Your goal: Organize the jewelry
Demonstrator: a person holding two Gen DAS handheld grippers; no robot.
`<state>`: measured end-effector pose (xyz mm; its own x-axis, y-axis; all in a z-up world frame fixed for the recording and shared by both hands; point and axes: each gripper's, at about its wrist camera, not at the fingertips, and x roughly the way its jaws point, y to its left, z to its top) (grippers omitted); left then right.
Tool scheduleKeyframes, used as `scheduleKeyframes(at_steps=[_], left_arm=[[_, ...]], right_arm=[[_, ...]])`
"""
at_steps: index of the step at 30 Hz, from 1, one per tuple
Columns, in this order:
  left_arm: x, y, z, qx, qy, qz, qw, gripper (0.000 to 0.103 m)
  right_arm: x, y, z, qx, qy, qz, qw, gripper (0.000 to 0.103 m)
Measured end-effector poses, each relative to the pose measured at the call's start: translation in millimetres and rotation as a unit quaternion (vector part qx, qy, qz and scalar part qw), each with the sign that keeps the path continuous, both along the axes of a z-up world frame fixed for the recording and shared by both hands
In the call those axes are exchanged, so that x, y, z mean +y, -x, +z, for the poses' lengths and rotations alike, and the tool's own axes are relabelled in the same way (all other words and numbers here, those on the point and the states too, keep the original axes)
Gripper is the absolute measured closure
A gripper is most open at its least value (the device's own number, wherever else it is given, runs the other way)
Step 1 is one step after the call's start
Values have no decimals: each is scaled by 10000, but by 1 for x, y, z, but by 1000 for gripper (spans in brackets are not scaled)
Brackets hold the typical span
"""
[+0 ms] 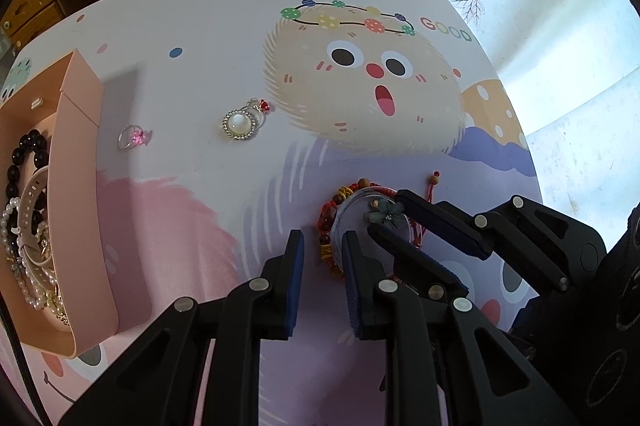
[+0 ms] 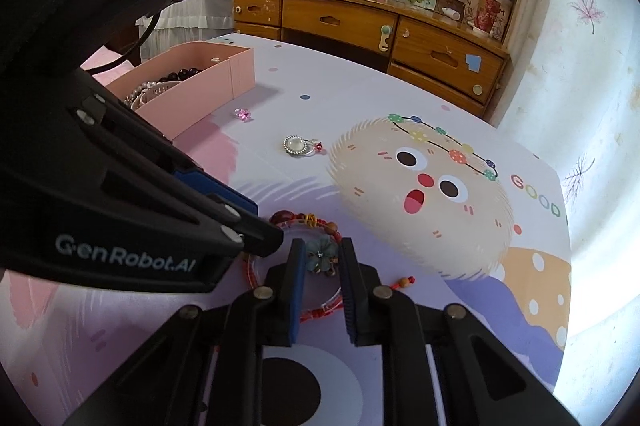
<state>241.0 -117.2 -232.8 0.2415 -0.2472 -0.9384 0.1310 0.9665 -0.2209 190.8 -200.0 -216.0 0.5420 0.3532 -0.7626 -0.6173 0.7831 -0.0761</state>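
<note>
Counter (image 2: 280, 81) with cartoon mat. Pink box (image 1: 86, 153) at 9 o'clock, holding beaded bracelets. Left tongs (image 1: 322, 246) parted, straddling red beaded bracelet (image 1: 325, 222) at 6 o'clock. Right tongs (image 2: 320, 258) parted around teal flower charm (image 2: 320, 256). Pearl brooch (image 1: 239, 123), pink ring (image 1: 134, 137) apart, toward 10 o'clock.

So I've got a table with a pastel cartoon-print cover (image 1: 224, 25); sitting on it: pink rectangular box (image 1: 86, 185), pink-stone ring (image 1: 134, 137), round pearl brooch (image 1: 239, 124), red beaded bracelet (image 1: 326, 222).

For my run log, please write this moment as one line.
left gripper: open, straddling red bracelet | right gripper: flanking flower charm, grip unclear
</note>
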Motion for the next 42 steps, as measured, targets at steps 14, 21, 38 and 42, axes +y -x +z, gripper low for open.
scheduleKeyframes(at_steps=[14, 21, 38, 42], left_arm=[[-11, 1, 2, -44, 298, 56, 9995, 95], [-3, 6, 20, -290, 142, 62, 9995, 99], [-6, 11, 7, 209, 122, -138, 9996, 62], [-12, 9, 2, 277, -45, -146, 9995, 55]], right_arm=[[-31, 2, 25, 181, -696, -407, 9966, 87], [-48, 1, 42, 144, -1238, -722, 9896, 87], [-70, -5, 53, 184, -1115, -1504, 9821, 87], [-74, -5, 52, 197, -1120, -1527, 9817, 87]])
